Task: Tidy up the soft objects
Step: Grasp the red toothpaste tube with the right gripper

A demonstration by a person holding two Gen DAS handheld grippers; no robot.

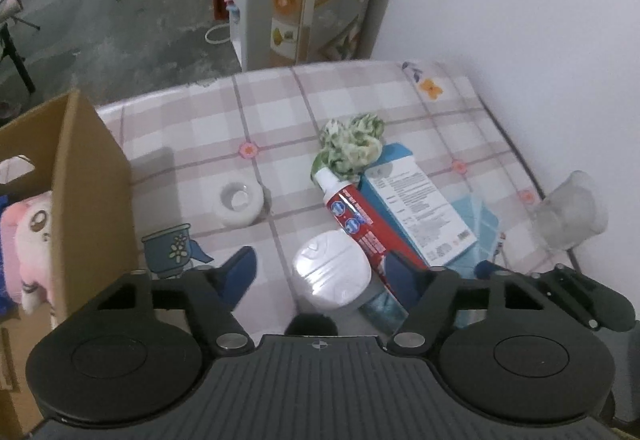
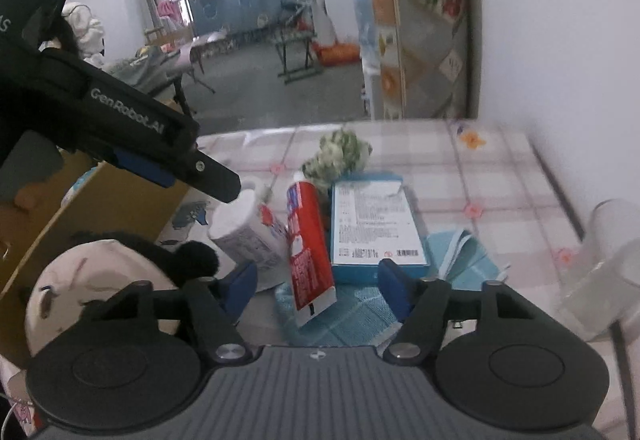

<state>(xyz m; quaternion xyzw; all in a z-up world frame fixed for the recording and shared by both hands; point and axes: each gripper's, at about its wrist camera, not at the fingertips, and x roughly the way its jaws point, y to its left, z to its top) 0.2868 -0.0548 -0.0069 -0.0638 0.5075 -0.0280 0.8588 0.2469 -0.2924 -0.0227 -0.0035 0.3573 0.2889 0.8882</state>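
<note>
Checked cloth covers the table [image 1: 192, 127], with a cardboard box [image 1: 86, 199] at the left edge holding a pink plush toy [image 1: 28, 240]. A crumpled green-and-white cloth [image 1: 352, 143] lies mid-frame, a toothpaste tube [image 1: 360, 215] running lengthwise from it toward the lower edge. Both the left gripper [image 1: 324, 272] and right gripper [image 2: 316, 280] are spread and hold nothing.

Pink plush toy [image 1: 24, 240] sits inside cardboard box [image 1: 86, 175].

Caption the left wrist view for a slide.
Open left gripper above white jar, toothpaste tube on checked tablecloth.
</note>
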